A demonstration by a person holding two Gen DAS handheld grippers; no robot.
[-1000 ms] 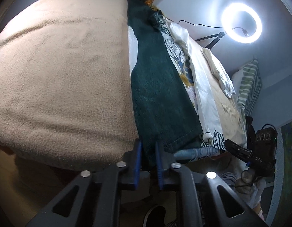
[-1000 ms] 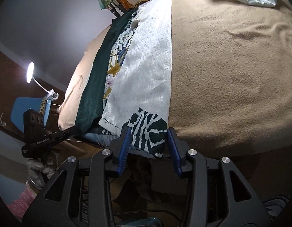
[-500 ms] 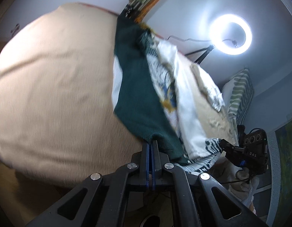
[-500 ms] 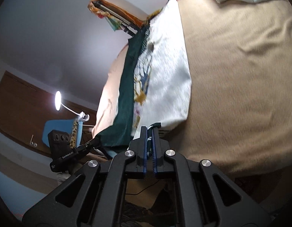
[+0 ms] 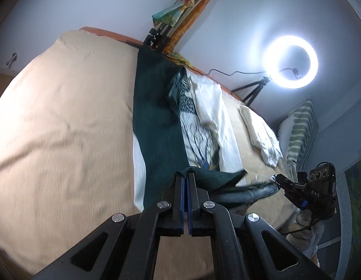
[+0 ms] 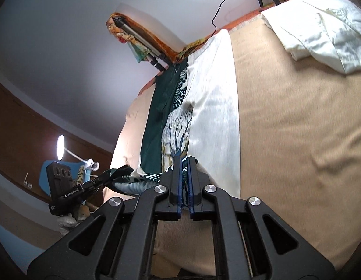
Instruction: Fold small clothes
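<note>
A long garment (image 5: 157,126) lies lengthwise on the beige bed, dark green on one side and white with a tree print on the other (image 6: 213,121). My left gripper (image 5: 186,177) is shut on the garment's near green corner and holds it lifted off the bed. My right gripper (image 6: 184,161) is shut on the near white and patterned corner, also raised. The near hem sags between the two grippers. Each gripper shows in the other's view, the right one in the left wrist view (image 5: 279,178) and the left one in the right wrist view (image 6: 105,177).
The beige blanket (image 5: 59,140) covers the whole bed. A crumpled white cloth (image 6: 320,32) lies at the far right of the bed. A lit ring light on a tripod (image 5: 291,61) stands beyond it, with a striped pillow (image 5: 299,135) nearby. A folded tripod (image 6: 138,37) leans at the headboard.
Both grippers have closed on the garment's near corners and lifted them up and forward over the bed. The near hem has come off the bed edge.
</note>
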